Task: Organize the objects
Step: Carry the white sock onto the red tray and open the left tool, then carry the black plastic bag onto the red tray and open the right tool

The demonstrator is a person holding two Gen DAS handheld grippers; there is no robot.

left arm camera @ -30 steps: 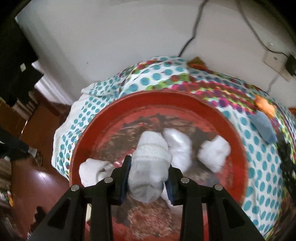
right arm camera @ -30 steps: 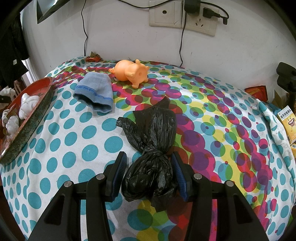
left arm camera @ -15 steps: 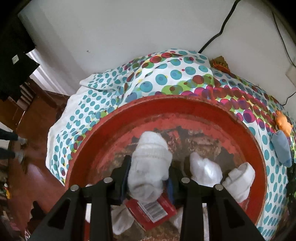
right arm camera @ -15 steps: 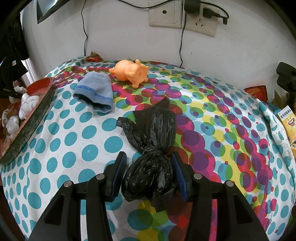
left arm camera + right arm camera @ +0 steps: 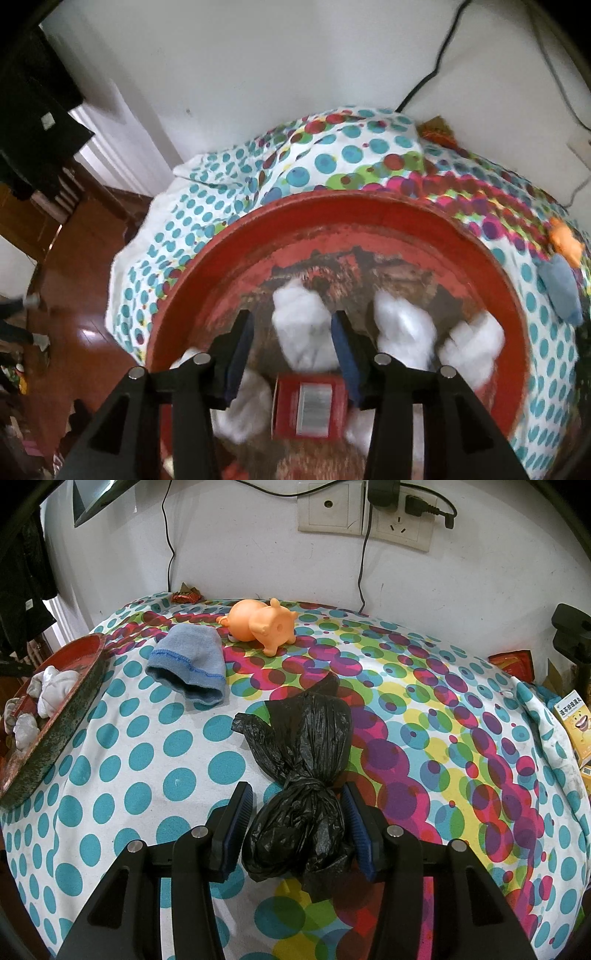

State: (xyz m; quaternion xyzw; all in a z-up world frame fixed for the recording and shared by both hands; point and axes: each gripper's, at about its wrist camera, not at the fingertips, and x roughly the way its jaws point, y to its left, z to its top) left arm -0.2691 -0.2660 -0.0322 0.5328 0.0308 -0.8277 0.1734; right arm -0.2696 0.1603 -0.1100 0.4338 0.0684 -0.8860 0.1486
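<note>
Your white sock [image 5: 301, 328] is dropping into the red tray [image 5: 369, 218], freed as the left jaws have just been opening.

The sock sits between the left gripper [image 5: 293, 354] pads, apparently clear of both, above a red packet [image 5: 310, 410] and among other white socks [image 5: 404, 332]. Your right gripper [image 5: 297, 827] straddles the knotted black bag [image 5: 306, 775] on the dotted cloth [image 5: 129, 775], jaws part open, the right pad about touching the plastic, the left apart. Pull the left gripper back carelessly and a pad may snag the knit and drag the sock out; close right too low and you could pinch cloth along with the bag.
</note>
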